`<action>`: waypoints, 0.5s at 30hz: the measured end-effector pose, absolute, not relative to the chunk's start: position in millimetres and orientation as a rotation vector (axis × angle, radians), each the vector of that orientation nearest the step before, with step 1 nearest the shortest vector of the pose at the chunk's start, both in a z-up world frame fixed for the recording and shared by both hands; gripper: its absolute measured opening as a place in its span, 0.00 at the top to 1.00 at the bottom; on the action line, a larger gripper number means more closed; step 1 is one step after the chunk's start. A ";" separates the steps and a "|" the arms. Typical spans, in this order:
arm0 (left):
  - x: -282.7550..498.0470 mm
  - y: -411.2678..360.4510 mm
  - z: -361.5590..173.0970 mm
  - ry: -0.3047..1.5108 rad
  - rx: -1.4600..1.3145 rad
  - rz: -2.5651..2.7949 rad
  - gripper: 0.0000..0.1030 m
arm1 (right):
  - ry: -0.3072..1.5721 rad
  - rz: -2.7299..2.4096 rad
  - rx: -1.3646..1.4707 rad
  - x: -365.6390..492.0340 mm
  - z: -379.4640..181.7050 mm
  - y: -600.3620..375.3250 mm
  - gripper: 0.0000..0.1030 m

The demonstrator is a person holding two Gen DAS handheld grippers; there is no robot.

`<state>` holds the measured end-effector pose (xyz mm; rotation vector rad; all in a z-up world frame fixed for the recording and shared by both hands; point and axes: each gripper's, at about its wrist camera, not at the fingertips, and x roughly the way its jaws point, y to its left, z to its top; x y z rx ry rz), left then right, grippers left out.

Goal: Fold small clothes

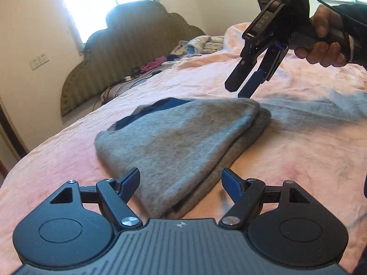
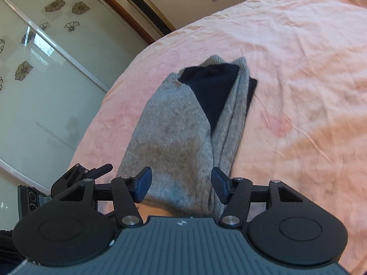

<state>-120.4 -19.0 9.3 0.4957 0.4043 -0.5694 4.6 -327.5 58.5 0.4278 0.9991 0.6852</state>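
Observation:
A grey knitted garment (image 1: 181, 142) with a dark navy band (image 1: 156, 110) lies folded on the pink bedsheet (image 1: 298, 160). My left gripper (image 1: 181, 181) is open and empty just above its near end. My right gripper (image 1: 239, 91) hangs over the garment's far right corner, fingers slightly apart and holding nothing. In the right wrist view the right gripper (image 2: 181, 183) is open over the garment (image 2: 174, 142), whose navy part (image 2: 218, 91) shows at the far end. The left gripper (image 2: 80, 174) shows at the lower left there.
A padded headboard (image 1: 123, 52) stands at the back with loose clothes (image 1: 197, 45) and cables (image 1: 137, 78) near it. A window is behind. The bed's edge (image 2: 119, 84) curves on the left beside a glass wardrobe door (image 2: 45, 80).

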 end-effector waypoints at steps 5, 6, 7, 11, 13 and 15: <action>-111.2 -27.4 5.2 0.437 0.528 -0.520 0.28 | 1.042 0.684 0.405 10.4 42.9 -315.8 0.53; -108.9 -27.9 3.9 0.444 0.530 -0.516 0.41 | 1.047 0.684 0.395 11.6 41.0 -313.8 0.55; -108.1 -27.7 4.4 0.451 0.528 -0.514 0.53 | 1.053 0.684 0.386 13.1 39.1 -312.4 0.58; -106.2 -21.1 10.3 0.452 0.489 -0.501 0.89 | 1.066 0.704 0.333 12.4 34.9 -310.3 0.86; -109.9 -11.0 18.0 0.475 0.465 -0.506 0.90 | 1.062 0.729 0.318 5.2 39.2 -311.2 0.88; -113.9 -1.4 17.4 0.486 0.478 -0.499 0.91 | 1.074 0.711 0.293 -0.2 36.0 -313.2 0.88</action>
